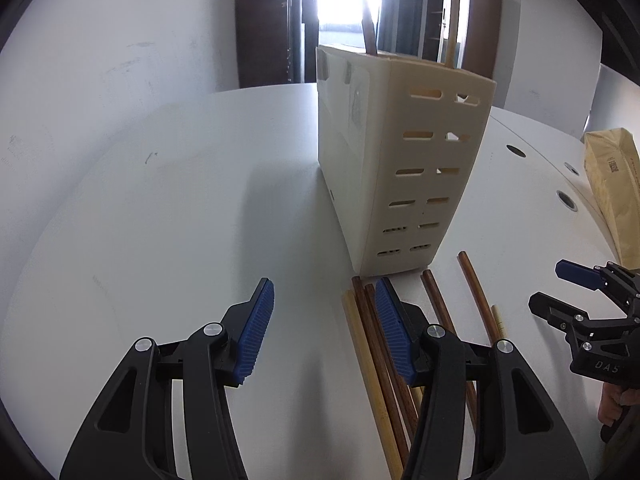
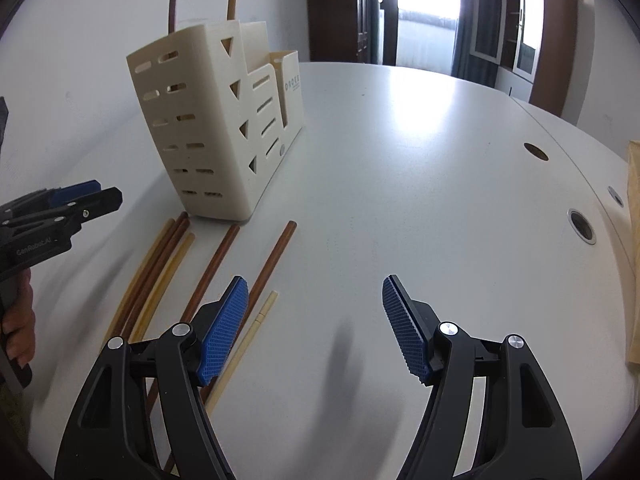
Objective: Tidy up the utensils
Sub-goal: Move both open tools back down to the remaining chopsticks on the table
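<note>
A: What takes up the most room here?

B: A white table, curved along its far edge, with round cable holes on its right side. On it stands a cream plastic holder with slots and triangle cut-outs in its walls, stepped into a tall part and lower parts.

A: Anything inside it?

B: Two chopsticks stand upright in the tall part, one dark brown and one pale. Which exact pocket each one sits in, I cannot tell.

A: And the rest of the chopsticks?

B: They lie flat on the table just near the holder's near end. On the left is a tight bunch of pale and brown ones lying side by side. To their right are two separate brown sticks, and a single pale one lies nearest.

A: How are the claws?

B: The left claw is spread wide and holds nothing; its right finger is over the bunch on the left. The right claw is also spread wide and holds nothing, with its left finger above the single pale stick.

A: Anything off to the side?

B: A tan paper bag at the table's right edge.
</note>
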A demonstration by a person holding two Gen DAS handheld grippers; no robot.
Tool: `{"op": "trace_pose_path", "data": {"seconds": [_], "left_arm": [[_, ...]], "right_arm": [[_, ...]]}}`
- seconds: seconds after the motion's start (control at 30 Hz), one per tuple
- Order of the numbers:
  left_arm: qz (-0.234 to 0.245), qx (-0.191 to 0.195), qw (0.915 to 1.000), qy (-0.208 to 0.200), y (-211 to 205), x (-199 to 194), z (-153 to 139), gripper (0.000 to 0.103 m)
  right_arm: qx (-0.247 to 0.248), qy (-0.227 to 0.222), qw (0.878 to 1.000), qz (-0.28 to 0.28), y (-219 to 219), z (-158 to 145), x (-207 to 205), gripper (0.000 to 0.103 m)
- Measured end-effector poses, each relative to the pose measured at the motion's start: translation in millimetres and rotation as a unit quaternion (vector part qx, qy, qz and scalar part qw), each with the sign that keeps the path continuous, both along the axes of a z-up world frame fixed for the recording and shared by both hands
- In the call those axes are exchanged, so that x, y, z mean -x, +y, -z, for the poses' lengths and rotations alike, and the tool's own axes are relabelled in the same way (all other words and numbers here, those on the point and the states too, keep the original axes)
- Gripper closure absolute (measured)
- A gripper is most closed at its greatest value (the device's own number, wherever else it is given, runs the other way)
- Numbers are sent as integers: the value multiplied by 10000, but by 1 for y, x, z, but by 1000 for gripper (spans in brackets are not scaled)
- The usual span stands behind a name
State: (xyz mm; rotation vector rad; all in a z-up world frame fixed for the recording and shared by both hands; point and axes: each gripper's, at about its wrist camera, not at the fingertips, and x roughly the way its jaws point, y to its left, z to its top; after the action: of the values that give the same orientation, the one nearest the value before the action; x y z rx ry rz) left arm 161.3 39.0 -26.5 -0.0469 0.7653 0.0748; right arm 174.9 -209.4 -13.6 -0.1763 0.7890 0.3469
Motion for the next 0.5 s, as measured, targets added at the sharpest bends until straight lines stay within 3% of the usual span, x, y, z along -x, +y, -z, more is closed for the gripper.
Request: {"op": "trace_pose_path", "data": {"seconds": [0.5], "left_arm": [[5,30,9987,504,6,-17,30,50]], "right_arm": [[227,411,9989,20,13,25,-12,34]]}}
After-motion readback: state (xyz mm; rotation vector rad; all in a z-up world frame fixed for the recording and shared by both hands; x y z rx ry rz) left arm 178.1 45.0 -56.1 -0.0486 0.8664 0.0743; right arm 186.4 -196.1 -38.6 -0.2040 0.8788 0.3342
